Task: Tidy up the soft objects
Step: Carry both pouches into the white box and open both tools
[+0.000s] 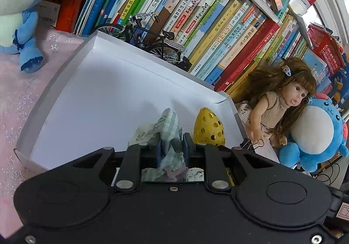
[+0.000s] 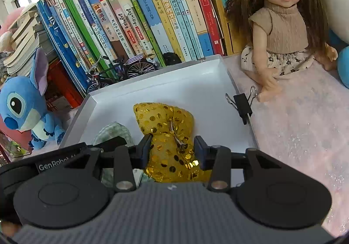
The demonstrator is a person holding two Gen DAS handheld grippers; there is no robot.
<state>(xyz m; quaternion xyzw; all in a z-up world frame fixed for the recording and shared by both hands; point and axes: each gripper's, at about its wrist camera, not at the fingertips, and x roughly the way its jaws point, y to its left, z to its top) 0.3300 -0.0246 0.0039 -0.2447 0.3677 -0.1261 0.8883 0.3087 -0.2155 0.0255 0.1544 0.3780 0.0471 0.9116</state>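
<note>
A shallow white box [image 1: 91, 100] lies on a pink cloth before a row of books; it also shows in the right wrist view [image 2: 192, 91]. My left gripper [image 1: 171, 145] is shut on a pale green checked cloth [image 1: 168, 126] held over the box's near part. A yellow sequinned pouch [image 1: 209, 128] lies just to its right in the box. In the right wrist view my right gripper [image 2: 172, 148] stands open around the yellow sequinned pouch [image 2: 165, 126], one finger on each side, without pinching it. The green cloth [image 2: 113, 132] shows at its left.
A black binder clip [image 2: 242, 104] sits on the box's right rim. A doll [image 2: 283, 26] and a blue round plush [image 1: 316, 132] sit to the right. A blue Stitch plush [image 2: 26, 104] sits left. A model bicycle [image 1: 150, 36] stands behind the box against the books.
</note>
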